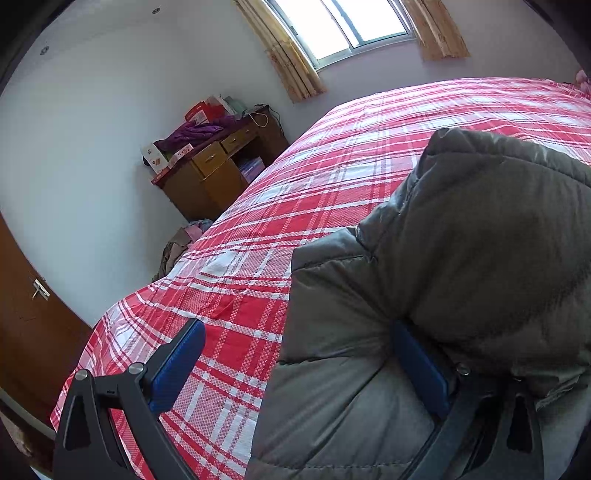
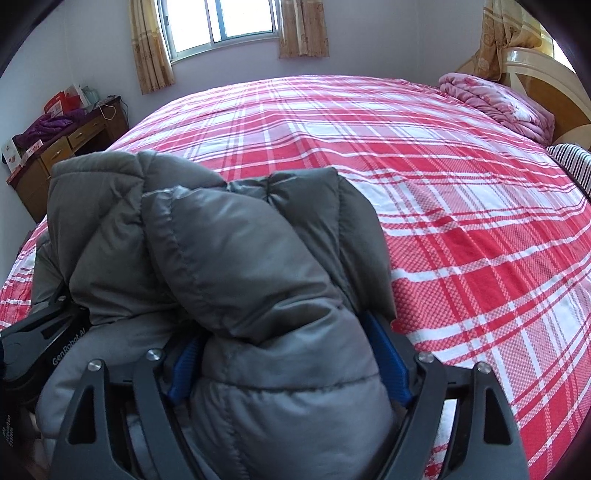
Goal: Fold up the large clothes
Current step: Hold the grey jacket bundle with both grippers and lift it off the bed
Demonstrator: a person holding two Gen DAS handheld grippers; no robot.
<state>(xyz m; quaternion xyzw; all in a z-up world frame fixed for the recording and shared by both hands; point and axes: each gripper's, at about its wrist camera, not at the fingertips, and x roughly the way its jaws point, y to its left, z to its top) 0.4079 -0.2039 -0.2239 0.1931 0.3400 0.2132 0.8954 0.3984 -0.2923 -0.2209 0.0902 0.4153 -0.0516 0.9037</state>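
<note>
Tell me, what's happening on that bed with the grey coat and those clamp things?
A person is folding a grey puffer jacket on the red plaid bed with two handheld grippers. The right gripper has a thick fold of the jacket between its blue fingers. The left gripper is spread wide at the jacket's edge, one finger over the bedspread and the other tucked into the padding. The jacket lies bunched up, not yet neatly folded.

a home bedroom: a bed under a red plaid sheet; curtained window; cluttered wooden desk
</note>
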